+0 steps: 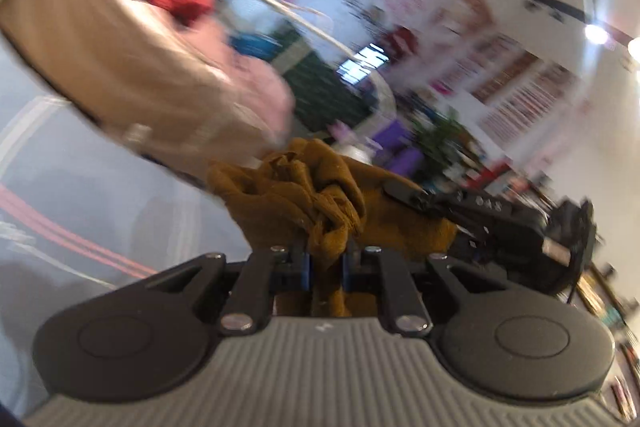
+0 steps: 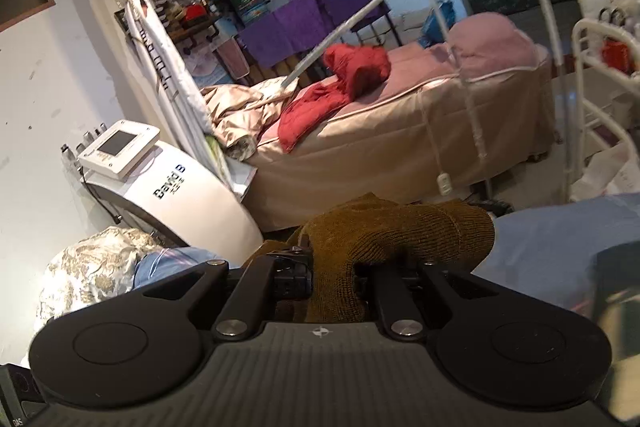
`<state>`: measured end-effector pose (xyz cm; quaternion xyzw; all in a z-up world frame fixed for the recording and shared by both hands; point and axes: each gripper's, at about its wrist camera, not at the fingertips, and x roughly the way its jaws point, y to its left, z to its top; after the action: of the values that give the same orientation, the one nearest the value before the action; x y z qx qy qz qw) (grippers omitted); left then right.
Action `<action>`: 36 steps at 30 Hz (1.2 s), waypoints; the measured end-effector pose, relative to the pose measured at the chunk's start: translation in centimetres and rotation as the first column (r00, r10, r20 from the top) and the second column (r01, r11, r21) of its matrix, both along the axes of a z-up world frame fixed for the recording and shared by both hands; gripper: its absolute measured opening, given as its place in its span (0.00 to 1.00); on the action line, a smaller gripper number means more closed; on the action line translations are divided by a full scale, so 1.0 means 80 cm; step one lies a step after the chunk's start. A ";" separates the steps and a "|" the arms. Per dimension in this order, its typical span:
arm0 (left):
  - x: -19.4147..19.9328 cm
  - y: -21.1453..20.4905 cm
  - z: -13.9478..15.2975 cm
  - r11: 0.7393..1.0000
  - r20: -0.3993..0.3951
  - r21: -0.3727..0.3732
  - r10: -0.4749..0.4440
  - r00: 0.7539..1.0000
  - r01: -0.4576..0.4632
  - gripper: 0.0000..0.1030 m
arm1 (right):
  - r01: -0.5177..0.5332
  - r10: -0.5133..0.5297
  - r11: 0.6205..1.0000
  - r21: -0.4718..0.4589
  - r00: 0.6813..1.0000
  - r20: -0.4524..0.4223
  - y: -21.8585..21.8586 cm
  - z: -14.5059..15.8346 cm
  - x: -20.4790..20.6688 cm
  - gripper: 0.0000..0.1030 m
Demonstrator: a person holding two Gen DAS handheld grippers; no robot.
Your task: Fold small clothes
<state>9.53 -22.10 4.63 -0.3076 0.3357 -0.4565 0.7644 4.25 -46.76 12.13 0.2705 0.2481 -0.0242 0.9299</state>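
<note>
Salon room, brown knit garment [image 2: 400,231] pinched by both hand-held grippers

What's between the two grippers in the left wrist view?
Only bunched brown garment, spanning from left gripper to right gripper; both clamp it, left wrist view.

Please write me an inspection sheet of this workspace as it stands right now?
Surface: blue sheet, mostly bare.
Job's things: brown knit garment, bunched and lifted.
Clutter: patterned bundle at the sheet's edge.
Grippers: left gripper and right gripper both shut on the garment.
Cables: white cord hanging beside the massage bed.
Surroundings: red cloth on the bed, white machine, shelves.
</note>
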 end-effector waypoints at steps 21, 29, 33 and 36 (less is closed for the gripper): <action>-0.139 -0.164 -0.103 0.978 -0.139 0.166 -0.107 0.984 0.130 0.13 | 0.256 -0.246 0.966 0.025 0.949 -0.195 -0.260 -0.126 -0.138 0.55; -0.107 -0.198 -0.004 0.941 0.200 0.215 -0.305 0.931 0.262 0.51 | 0.272 -0.283 0.928 -0.254 0.959 -0.009 -0.219 -0.061 -0.228 1.00; -0.089 -0.264 0.002 0.905 0.236 0.339 -0.346 0.908 0.257 0.53 | 0.196 -0.209 0.963 -0.183 0.977 -0.053 -0.205 -0.081 -0.268 1.00; -0.085 -0.302 -0.013 0.872 0.202 0.411 -0.371 0.906 0.266 0.52 | 0.174 -0.186 0.971 -0.161 0.981 -0.059 -0.196 -0.101 -0.289 1.00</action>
<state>2.73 -46.28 3.62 -0.0299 0.3538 -0.5427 0.7612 -18.89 -62.42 4.04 0.2176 0.2542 -0.1377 0.9323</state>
